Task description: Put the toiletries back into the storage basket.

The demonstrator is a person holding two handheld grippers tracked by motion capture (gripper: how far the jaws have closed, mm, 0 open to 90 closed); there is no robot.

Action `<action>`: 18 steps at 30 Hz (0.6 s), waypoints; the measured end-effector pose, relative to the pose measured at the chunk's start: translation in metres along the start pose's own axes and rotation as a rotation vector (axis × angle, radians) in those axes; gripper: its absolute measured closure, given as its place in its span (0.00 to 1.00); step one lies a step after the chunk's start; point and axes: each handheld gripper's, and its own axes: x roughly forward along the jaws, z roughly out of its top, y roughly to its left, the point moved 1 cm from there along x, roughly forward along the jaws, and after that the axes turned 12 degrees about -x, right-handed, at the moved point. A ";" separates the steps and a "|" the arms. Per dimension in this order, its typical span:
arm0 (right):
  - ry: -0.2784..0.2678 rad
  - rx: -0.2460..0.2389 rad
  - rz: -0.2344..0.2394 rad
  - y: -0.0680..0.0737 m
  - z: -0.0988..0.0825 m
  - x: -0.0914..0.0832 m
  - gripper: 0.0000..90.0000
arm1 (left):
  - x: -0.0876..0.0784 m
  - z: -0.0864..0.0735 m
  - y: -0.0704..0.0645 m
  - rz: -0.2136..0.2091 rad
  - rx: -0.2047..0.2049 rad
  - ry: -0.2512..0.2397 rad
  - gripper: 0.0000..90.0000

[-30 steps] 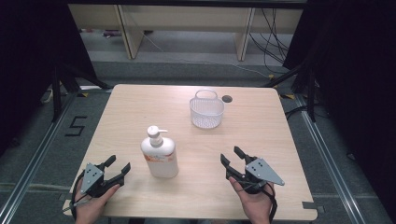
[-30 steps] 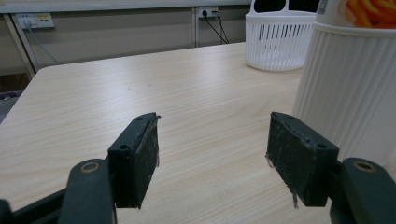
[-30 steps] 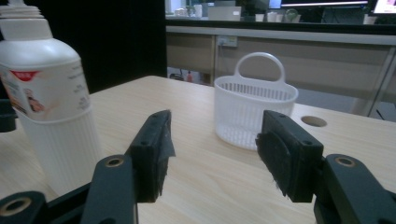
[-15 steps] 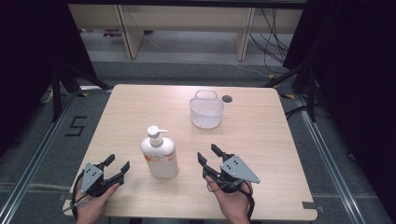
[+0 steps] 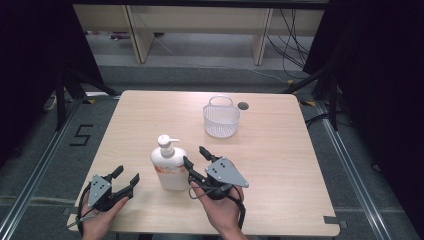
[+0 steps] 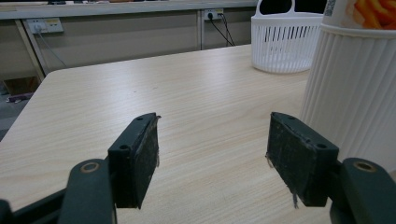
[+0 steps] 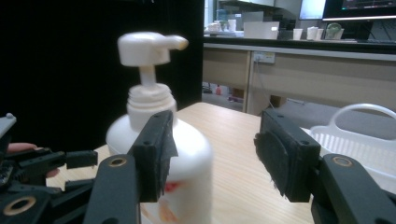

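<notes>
Nearest me, my left hand-held gripper [image 5: 126,181] sat low at the near-left edge of the pale wooden counter [image 5: 280,165], its jaws spread wide with only bare wood between them, the bottle's ribbed wall just off to one side. My right hand-held gripper [image 5: 195,157] was also fully spread and gripping nothing; it hung just beside the white plastic pump bottle of lotion with the orange label [image 5: 169,165], one jaw in front of the bottle's shoulder in the right gripper view, the other out over open counter. The bottle stood upright on the counter between my two grippers, not yet grasped. Farther back, well apart, the white slotted plastic basket with a loop handle [image 5: 221,120] stood empty. I judged the work barely begun: the approach was nearly made, while the grasp, lift and any carry to the basket were all left.
</notes>
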 end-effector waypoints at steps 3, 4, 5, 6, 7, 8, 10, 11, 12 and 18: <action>0.004 0.000 0.009 0.008 0.007 0.009 0.50 | 0.000 0.000 0.000 0.005 -0.002 0.005 0.37; 0.011 -0.011 0.004 0.009 0.009 0.010 0.50 | 0.000 0.000 0.000 0.005 -0.002 0.005 0.37; -0.006 -0.018 0.008 0.011 0.011 0.013 0.50 | 0.000 0.000 0.000 0.004 -0.003 0.003 0.37; -0.004 -0.010 0.017 0.016 0.015 0.016 0.49 | 0.000 0.000 0.000 0.004 -0.002 0.004 0.37; -0.004 -0.010 0.017 0.016 0.015 0.016 0.49 | 0.000 0.000 0.000 0.004 -0.002 0.004 0.37; -0.016 -0.025 0.013 0.017 0.016 0.018 0.48 | 0.000 0.000 0.000 0.005 -0.003 0.005 0.37; -0.010 -0.040 0.011 0.020 0.018 0.021 0.47 | 0.000 0.000 0.000 0.004 0.000 0.006 0.37; -0.011 -0.027 0.016 0.022 0.019 0.023 0.47 | 0.000 0.000 0.000 0.004 0.000 0.006 0.37; -0.010 -0.020 0.021 0.027 0.021 0.027 0.46 | 0.000 0.000 0.000 0.004 0.000 0.005 0.37; -0.002 -0.026 -0.001 0.036 0.026 0.035 0.44 | 0.000 0.000 0.000 0.003 -0.003 0.005 0.37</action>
